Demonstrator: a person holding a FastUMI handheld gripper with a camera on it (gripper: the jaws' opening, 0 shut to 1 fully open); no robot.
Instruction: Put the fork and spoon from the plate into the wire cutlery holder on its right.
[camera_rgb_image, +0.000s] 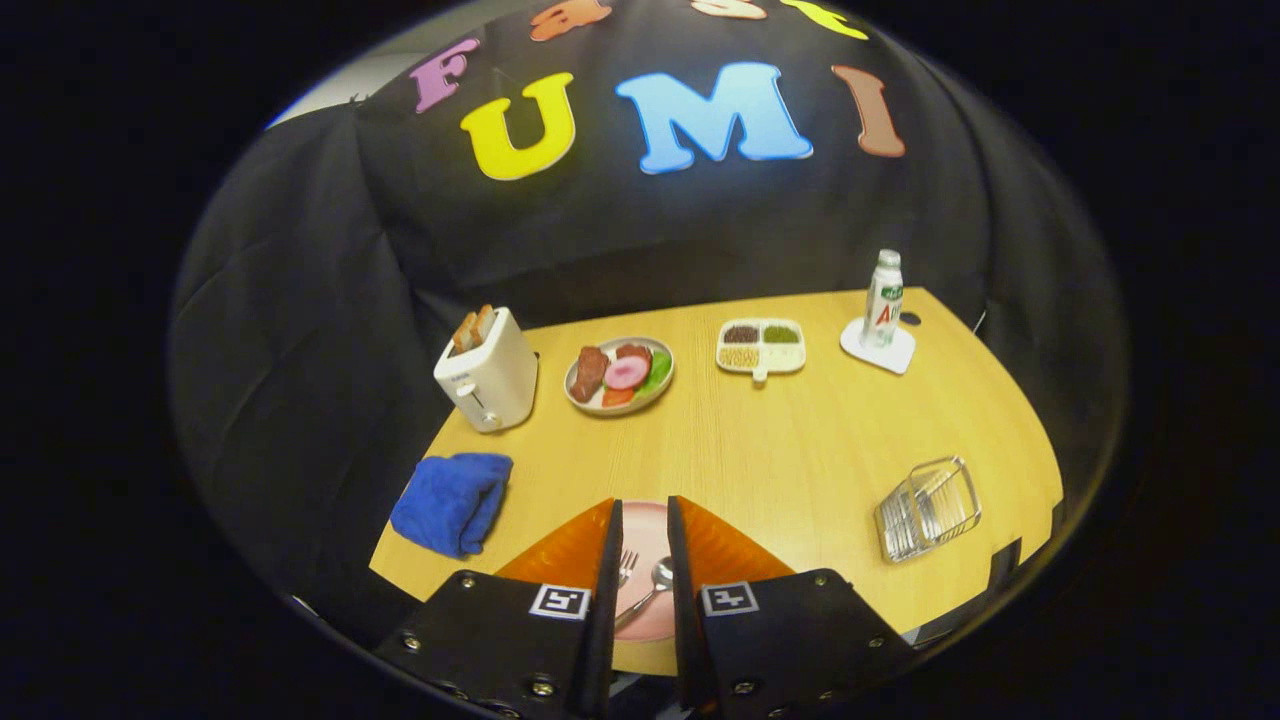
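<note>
Gripper view, progress: nothing is moved yet; both fork (627, 567) and spoon (655, 581) lie on the plate (648, 530), so both pickups and both drops are left, as I judge it.
Gripper view, gripper: the gripper (645, 550) hangs above the plate with its fingers a narrow gap apart, holding nothing; fork and spoon show in that gap, seemingly below the fingers and not between the pads, though the height is hard to read here.
Gripper view, plate: round, pink, smooth; largely hidden by the fingers.
Gripper view, fork and spoon: slim shiny metal, side by side, fork at 9 o'clock of the spoon, heads pointing away toward 12.
Gripper view, wire cutlery holder (928, 508): open basket of thin bright wires, boxy, with nothing seen inside, well apart from the plate at about 2 o'clock.
Gripper view, table (770, 450): pale wood grain, curved edge.
Gripper view, other things: crumpled blue cloth (452, 502) at 10 o'clock, glossy white toaster (488, 372) beyond it.
</note>
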